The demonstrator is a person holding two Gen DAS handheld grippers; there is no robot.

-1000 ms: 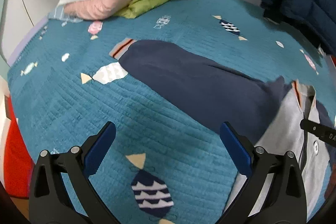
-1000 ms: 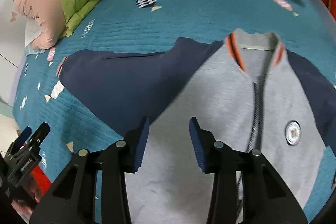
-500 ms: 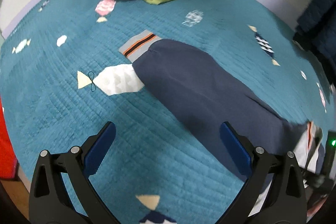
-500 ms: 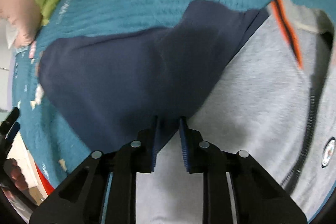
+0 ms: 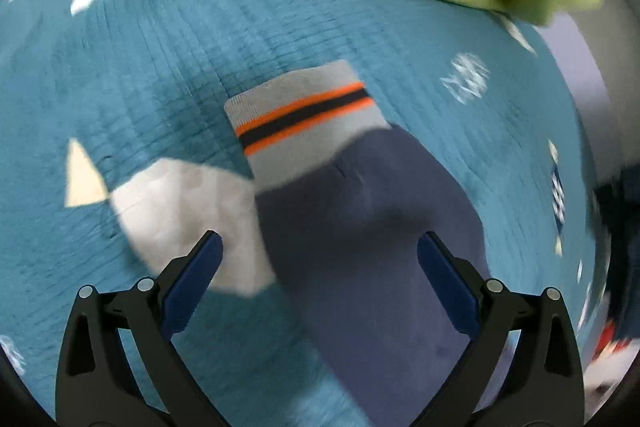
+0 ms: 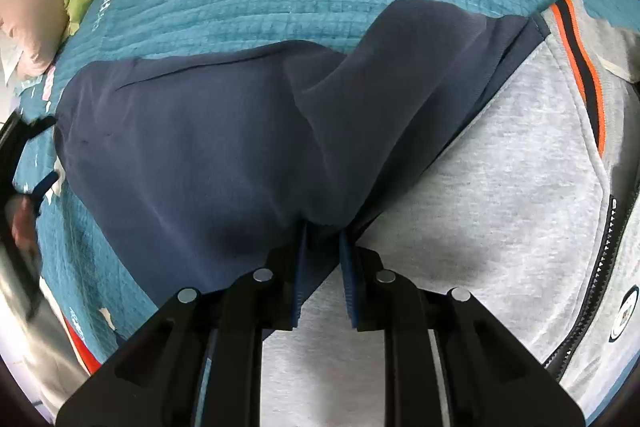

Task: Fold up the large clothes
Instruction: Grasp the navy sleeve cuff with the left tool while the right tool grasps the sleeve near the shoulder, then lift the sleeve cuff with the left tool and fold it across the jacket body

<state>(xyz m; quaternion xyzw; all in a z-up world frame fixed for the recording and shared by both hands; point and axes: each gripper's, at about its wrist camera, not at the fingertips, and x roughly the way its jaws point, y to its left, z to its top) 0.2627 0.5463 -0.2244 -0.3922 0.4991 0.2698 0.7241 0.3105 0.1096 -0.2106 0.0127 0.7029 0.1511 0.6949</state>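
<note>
Navy sleeve (image 5: 360, 247) lengthwise toward its striped cuff (image 5: 304, 119), between wide-open left hand-held gripper (image 5: 320, 267); right hand-held gripper (image 6: 323, 259) pinching sleeve.

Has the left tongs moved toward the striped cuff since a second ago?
Yes. The left tongs have come along the navy sleeve toward its striped cuff, which now lies much closer ahead on the teal quilt.

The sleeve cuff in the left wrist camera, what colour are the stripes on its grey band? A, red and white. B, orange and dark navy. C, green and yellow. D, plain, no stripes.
B: the grey cuff at the end of the navy sleeve carries two orange stripes either side of a dark navy one.
</note>
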